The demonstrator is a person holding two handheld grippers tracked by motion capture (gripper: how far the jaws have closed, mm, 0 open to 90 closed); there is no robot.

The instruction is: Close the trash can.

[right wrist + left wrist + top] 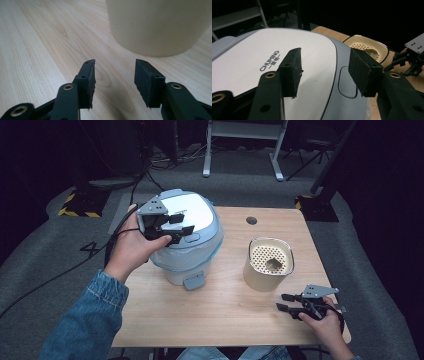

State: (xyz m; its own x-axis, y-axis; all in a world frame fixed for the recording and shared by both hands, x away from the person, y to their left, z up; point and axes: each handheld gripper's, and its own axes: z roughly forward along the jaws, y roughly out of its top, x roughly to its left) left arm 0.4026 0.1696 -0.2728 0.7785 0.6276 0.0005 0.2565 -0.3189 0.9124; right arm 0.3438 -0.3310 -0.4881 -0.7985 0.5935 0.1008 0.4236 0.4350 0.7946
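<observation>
Our grippers hang open, one over the cooker lid, one by the pot.

Our left gripper holds its jaws apart with nothing between them, just above the rice cooker lid's release button. Our right gripper also gapes empty, low over the table, the cream pot just ahead of its fingertips.

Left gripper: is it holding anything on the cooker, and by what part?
Nothing is held. The left gripper hangs open over the cooker lid, its jaws apart with only the lid's surface showing between them.
</observation>
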